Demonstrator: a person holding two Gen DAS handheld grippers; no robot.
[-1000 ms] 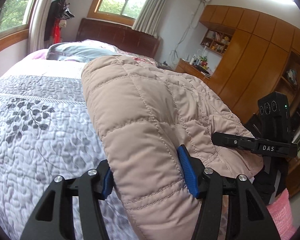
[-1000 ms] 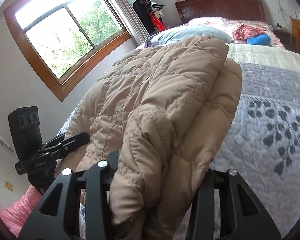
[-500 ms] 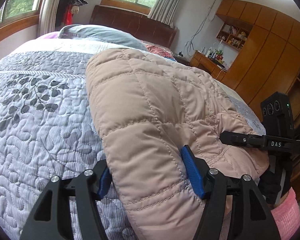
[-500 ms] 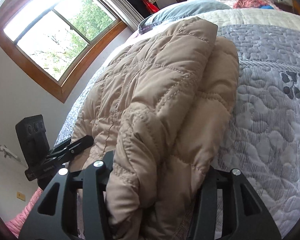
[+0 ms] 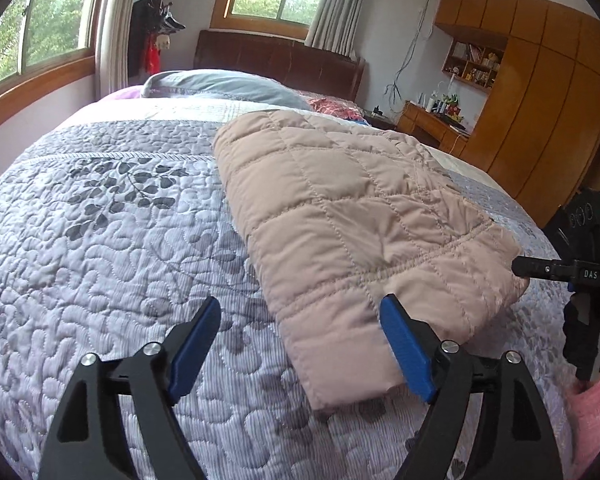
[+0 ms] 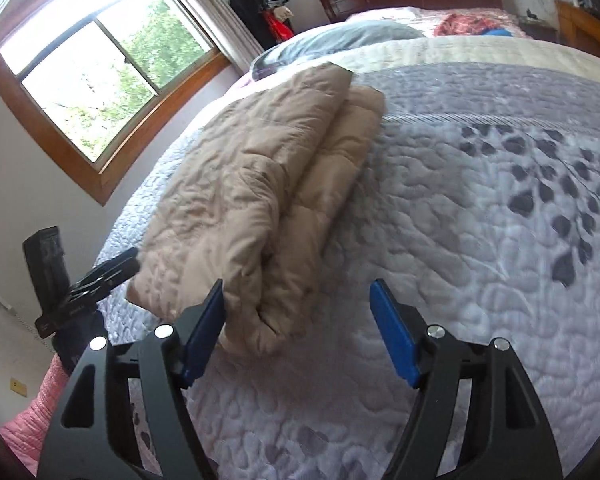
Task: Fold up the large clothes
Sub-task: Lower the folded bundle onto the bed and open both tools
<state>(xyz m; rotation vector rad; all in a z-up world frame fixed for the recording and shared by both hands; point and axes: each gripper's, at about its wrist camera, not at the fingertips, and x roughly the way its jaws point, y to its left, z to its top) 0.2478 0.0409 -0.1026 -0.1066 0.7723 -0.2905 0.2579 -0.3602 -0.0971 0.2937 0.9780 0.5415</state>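
Left wrist view: a quilted grey bedspread (image 5: 112, 240) with a leaf print covers the bed, a window (image 5: 40, 32) sits at 10 o'clock, a pillow (image 5: 220, 84) and dark headboard (image 5: 276, 60) at 12, and wooden cabinets (image 5: 540, 100) at 2. The folded tan jacket (image 5: 352, 216) lies flat on the bedspread, running from centre toward 5 o'clock. The left gripper (image 5: 300, 336) is spread wide and its jaws are opening; the jacket's near corner sits between them, close against the right pad, though contact is hard to judge. At 3 o'clock the right gripper (image 5: 528, 268) points at the jacket's edge.

Right wrist view: the window (image 6: 100, 76) is at 10 o'clock, the jacket (image 6: 268, 200) at centre-left, its thick folded end near the left pad. The right gripper (image 6: 296, 320) is spread, jaws opening, pinching nothing. The left gripper (image 6: 116, 268) shows at 9 o'clock beside the jacket.
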